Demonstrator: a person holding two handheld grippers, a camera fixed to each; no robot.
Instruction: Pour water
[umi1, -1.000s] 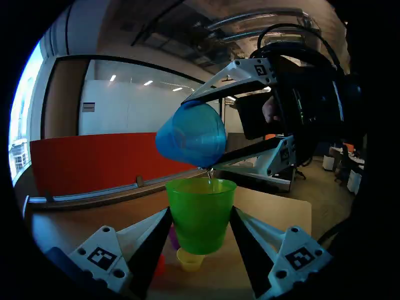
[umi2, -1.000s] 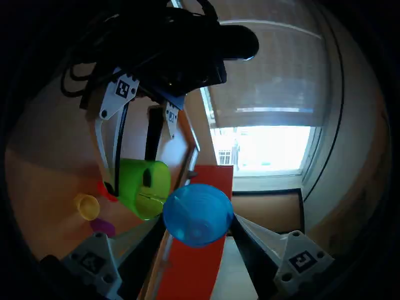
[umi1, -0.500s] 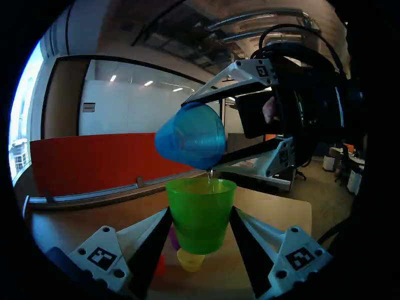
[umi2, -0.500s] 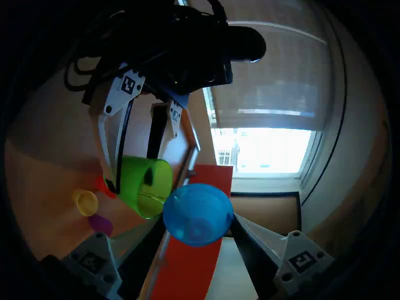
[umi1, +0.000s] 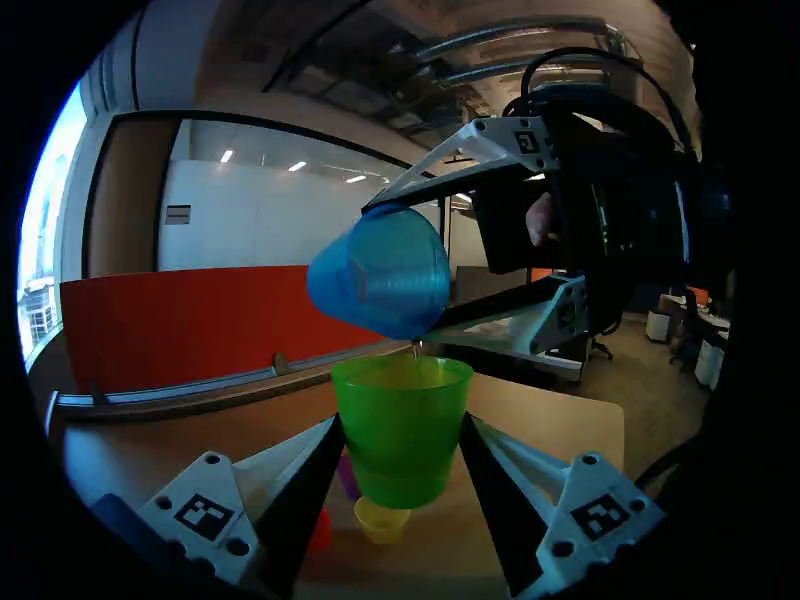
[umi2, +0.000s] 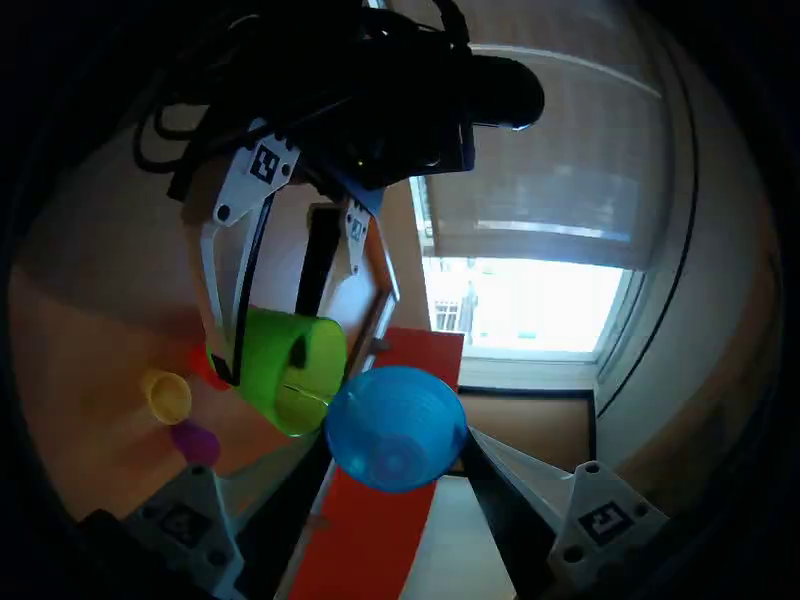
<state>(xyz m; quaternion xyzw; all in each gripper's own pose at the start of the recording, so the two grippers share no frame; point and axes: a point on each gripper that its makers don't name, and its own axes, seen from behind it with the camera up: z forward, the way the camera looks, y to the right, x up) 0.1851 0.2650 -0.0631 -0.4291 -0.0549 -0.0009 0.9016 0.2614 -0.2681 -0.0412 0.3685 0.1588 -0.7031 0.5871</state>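
Blue cup (umi1: 378, 270), clamped in right tool (umi2: 397, 448), tips over green cup (umi1: 402, 425) clamped in left tool (umi1: 400, 445).

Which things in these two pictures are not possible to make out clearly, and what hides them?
- Water level in the green cup: left gripper view, its tinted wall hides it.
- Water left in the blue cup: too dim and tinted to tell in either view.
- Purple thing and red thing: left gripper view, mostly behind the green cup and the left hand-held gripper; too small to identify.
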